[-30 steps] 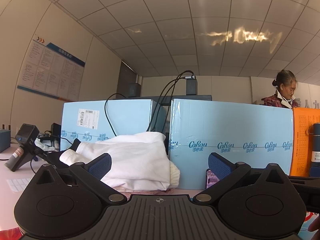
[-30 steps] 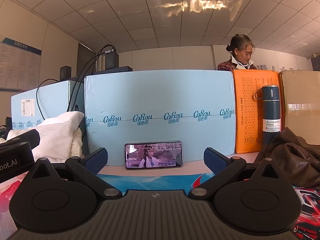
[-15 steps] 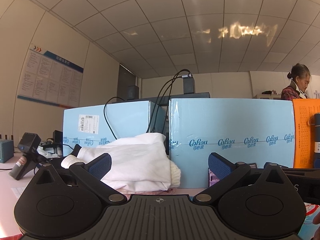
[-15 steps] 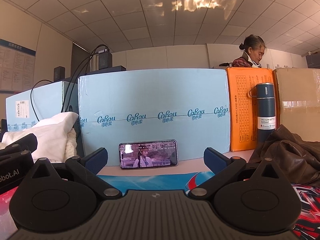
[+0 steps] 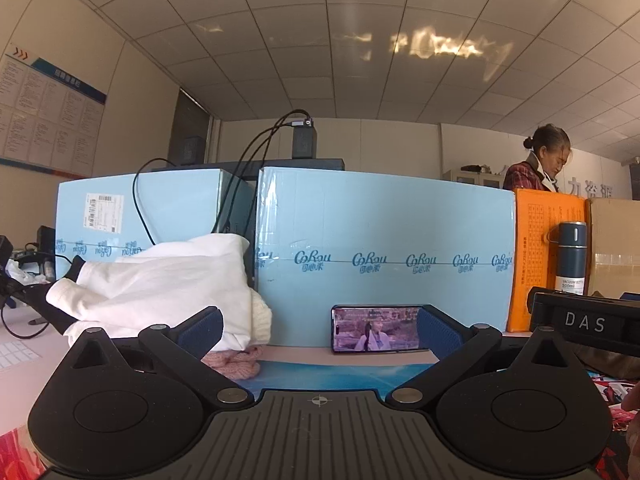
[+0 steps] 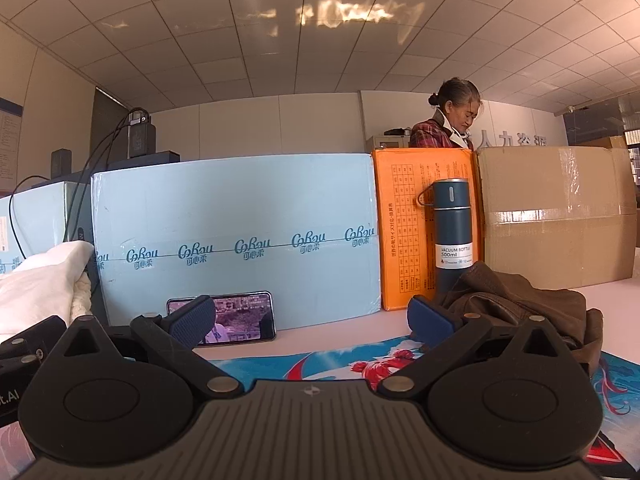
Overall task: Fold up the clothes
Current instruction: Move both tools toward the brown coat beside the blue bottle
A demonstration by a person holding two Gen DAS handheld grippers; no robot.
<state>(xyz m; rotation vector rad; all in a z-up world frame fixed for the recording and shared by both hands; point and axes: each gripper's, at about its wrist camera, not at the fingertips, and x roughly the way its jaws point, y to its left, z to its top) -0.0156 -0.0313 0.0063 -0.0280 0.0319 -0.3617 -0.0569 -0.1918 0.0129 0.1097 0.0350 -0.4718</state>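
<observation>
Both grippers' fingers stand wide apart, holding nothing: left gripper [image 5: 318,330], right gripper [image 6: 310,320]. Over the last second both views have swung rightward, so the brown garment [image 6: 520,304], heaped on the counter [image 6: 328,340] by the blue flask [image 6: 452,232], now sits just past the right fingers. The white clothes pile [image 5: 160,280] lies left. Folding hasn't begun; the brown garment looks the likely first pick.

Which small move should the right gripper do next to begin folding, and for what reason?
Probably move the right gripper forward and to its right, toward the brown garment. Both grippers are open and hold nothing, and this garment lies crumpled on the printed mat close beside its right finger, in front of the blue bottle. The left gripper points toward the phone.
</observation>
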